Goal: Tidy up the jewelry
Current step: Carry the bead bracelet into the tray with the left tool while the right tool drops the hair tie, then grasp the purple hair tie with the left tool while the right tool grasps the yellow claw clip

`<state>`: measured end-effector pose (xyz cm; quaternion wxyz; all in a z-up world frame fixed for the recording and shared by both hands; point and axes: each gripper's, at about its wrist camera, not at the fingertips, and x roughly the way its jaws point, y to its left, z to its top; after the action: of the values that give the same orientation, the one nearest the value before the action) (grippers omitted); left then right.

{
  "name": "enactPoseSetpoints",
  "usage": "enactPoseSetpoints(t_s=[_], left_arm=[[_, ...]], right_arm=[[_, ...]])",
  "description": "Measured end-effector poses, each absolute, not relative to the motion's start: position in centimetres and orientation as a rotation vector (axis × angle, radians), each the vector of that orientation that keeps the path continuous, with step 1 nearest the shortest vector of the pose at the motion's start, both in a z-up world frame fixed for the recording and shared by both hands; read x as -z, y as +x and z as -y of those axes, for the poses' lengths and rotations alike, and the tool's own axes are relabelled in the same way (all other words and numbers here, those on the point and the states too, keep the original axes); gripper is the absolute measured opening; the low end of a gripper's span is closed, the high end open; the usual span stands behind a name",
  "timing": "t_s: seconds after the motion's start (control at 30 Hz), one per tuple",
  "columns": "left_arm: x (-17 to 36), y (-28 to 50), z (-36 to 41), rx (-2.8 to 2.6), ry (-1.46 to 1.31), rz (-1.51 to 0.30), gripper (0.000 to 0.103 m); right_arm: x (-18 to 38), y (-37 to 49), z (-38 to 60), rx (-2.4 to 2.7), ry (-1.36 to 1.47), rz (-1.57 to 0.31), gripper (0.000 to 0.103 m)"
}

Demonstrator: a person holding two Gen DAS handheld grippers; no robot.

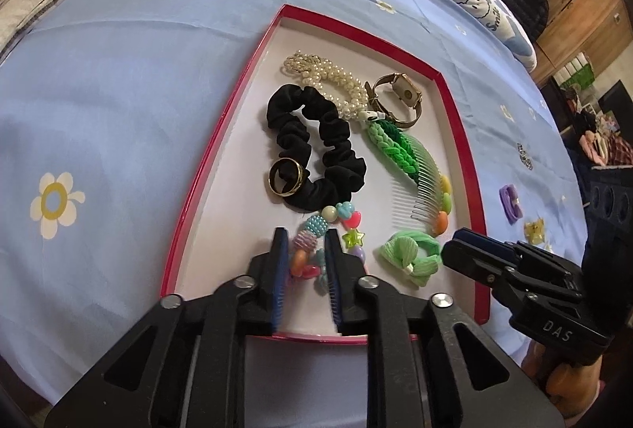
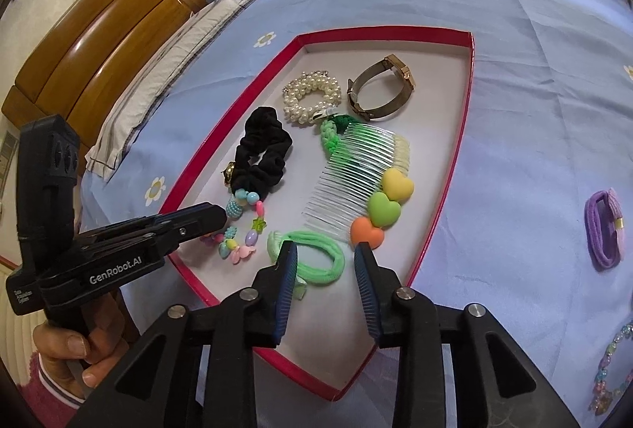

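A red-rimmed tray point(image 1: 455, 103) point(image 2: 467, 103) lies on the blue bed sheet. It holds a black scrunchie point(image 1: 336, 151) point(image 2: 265, 147), a gold ring point(image 1: 285, 176), pearl bracelets point(image 1: 336, 79) point(image 2: 310, 97), a watch point(image 1: 399, 95) point(image 2: 379, 91), a green braided band point(image 1: 391, 147), a clear comb with hearts point(image 1: 427, 190) point(image 2: 356, 174), a green hair tie point(image 1: 411, 253) point(image 2: 320, 261) and a colourful bead bracelet point(image 1: 316, 230) point(image 2: 241, 230). My left gripper point(image 1: 306, 242) point(image 2: 205, 218) is open, its fingers either side of the bead bracelet. My right gripper point(image 2: 325, 257) point(image 1: 467, 250) is open above the green hair tie.
On the sheet right of the tray lie a purple hair tie point(image 2: 605, 226) point(image 1: 510, 200), a yellow charm point(image 1: 534, 230) and a pastel bead bracelet point(image 2: 609, 372). A wooden headboard point(image 2: 118, 32) and pillows point(image 2: 158, 71) stand at the bed's head.
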<state>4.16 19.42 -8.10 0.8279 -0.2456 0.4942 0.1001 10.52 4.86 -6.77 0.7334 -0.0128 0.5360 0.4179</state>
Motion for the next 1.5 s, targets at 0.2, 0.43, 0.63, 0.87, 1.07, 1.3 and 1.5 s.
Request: enactPoseSetpoints(t_s=[0.2,0.43,0.63,0.87,1.07,1.3,1.5], left_arm=[[7.2,3.8,-18.9,-0.216,-0.502,-1.034,0.031],[5.6,3.7,-17.7,-0.217,-0.464,-1.007,0.041],[4.1,3.7,-16.5,-0.197,-0.451,-0.986,0.044],[3.3,4.3,-14.5,-0.159,-0.433,-0.98,0.044],[2.7,5.3,-12.3,-0.116,-0.42,-0.978,0.048],[2.4,7.3,-8.9,-0.053,-0.382,-0.992,0.048],[2.3,8.9,-6.2,-0.003,-0.35,-1.008,0.053]], right_arm=[[5.7,10.2,-3.3,-0.906,0.005,-1.153,0.038],[4.4,10.3,-1.0,-0.878,0.047,-1.119,0.043],[4.1,10.6,1.3,-0.837,0.079,-1.106,0.044],[4.4,11.2,4.7,-0.769,0.114,-1.103,0.044],[4.3,11.7,8.2,-0.706,0.143,-1.086,0.047],[4.5,12.5,12.5,-0.621,0.189,-1.073,0.048],[5.0,13.2,15.3,-0.562,0.224,-1.07,0.048]])
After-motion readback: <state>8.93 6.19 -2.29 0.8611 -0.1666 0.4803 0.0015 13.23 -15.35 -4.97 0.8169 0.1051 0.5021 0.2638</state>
